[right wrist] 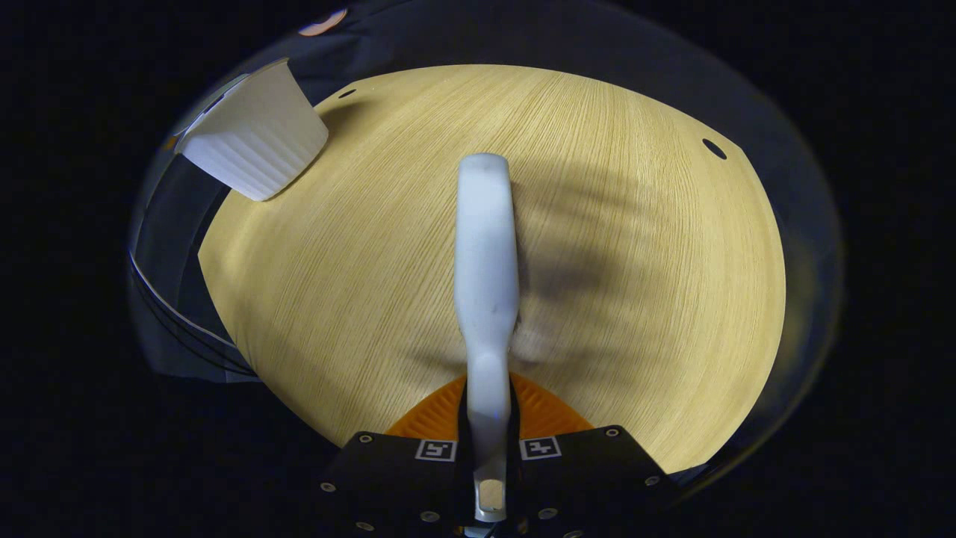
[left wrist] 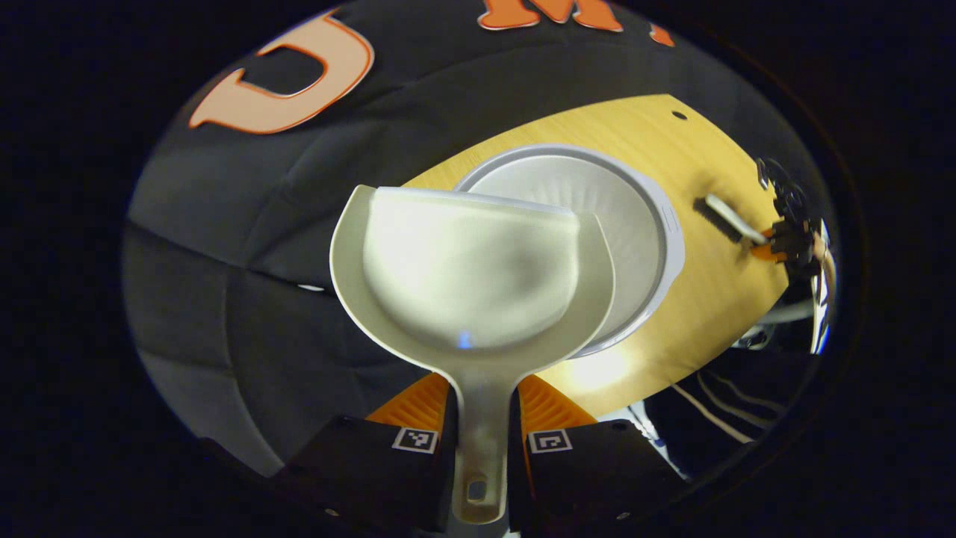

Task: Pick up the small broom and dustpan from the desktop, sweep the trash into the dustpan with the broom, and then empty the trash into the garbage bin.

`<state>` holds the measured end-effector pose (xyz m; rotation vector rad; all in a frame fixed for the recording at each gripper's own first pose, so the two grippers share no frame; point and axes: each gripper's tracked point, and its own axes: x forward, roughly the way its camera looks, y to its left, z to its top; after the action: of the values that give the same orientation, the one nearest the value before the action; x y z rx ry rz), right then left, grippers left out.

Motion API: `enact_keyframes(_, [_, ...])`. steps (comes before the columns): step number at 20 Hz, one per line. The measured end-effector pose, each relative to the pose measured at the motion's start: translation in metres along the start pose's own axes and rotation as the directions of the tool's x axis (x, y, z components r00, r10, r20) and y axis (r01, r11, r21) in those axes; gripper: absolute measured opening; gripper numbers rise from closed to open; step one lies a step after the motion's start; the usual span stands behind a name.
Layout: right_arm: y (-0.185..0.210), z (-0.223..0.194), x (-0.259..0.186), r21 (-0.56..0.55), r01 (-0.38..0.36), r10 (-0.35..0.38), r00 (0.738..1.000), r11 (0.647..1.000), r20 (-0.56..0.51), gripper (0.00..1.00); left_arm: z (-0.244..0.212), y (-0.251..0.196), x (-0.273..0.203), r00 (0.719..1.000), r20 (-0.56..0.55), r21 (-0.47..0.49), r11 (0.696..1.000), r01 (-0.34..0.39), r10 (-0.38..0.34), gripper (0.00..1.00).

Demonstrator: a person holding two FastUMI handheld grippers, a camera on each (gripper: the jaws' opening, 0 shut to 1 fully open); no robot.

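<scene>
Nearest the lens in the left gripper view, the left gripper (left wrist: 484, 441) has its jaws pinching the slim handle of the dustpan (left wrist: 470, 276), one finger on each side. That pale dustpan points away from the camera, its scoop open toward the lens and empty. Its far lip overlaps the near rim of the garbage bin (left wrist: 657, 224), a round white bin standing on the wooden counter (left wrist: 717, 299) at the counter's edge. Inside, the bin looks bare white with faint ribbing.

Farther off on the right of the same view, the right gripper (left wrist: 780, 243) holds the small broom (left wrist: 728, 218) over the counter, well apart from the bin. Its dark bristles face the counter; whether they touch the wood cannot be told.

From the right gripper view, the jaws of the right gripper (right wrist: 489, 441) are pressed on the broom's (right wrist: 487, 254) narrow handle, and the white back of the broom runs straight away from the camera above the counter (right wrist: 336, 284), with a soft shadow to its right. At upper left the garbage bin (right wrist: 258, 138) shows its ribbed white wall, standing near the counter's edge.
</scene>
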<state>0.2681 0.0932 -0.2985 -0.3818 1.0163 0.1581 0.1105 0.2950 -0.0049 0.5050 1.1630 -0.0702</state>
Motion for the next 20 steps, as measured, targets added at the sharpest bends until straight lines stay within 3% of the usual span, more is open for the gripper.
enact_keyframes(4, [0.0,-0.002,0.001,-0.012,-0.003,0.002,1.0,1.0,-0.028,0.16,0.027,-0.021,-0.014,0.978,0.19,-0.13,0.985,0.116,-0.09,0.3])
enact_keyframes(8, [0.001,-0.003,0.001,-0.006,0.006,-0.006,1.0,1.0,-0.024,0.16,0.065,-0.046,-0.043,0.935,0.314,-0.109,0.972,0.206,-0.163,0.3])
enact_keyframes(12, [0.002,-0.005,0.003,-0.021,0.008,-0.008,1.0,1.0,-0.025,0.16,0.099,-0.104,-0.058,0.9,0.352,-0.049,0.955,0.292,-0.257,0.3])
enact_keyframes(17, [0.003,-0.004,0.002,-0.002,-0.006,0.006,1.0,1.0,-0.015,0.16,0.124,-0.206,-0.071,0.813,0.349,0.056,0.876,0.479,-0.466,0.3])
enact_keyframes(20, [0.003,-0.005,0.003,0.0,-0.016,0.016,1.0,1.0,-0.012,0.16,0.122,-0.234,-0.044,0.817,0.3,0.068,0.865,0.496,-0.492,0.3])
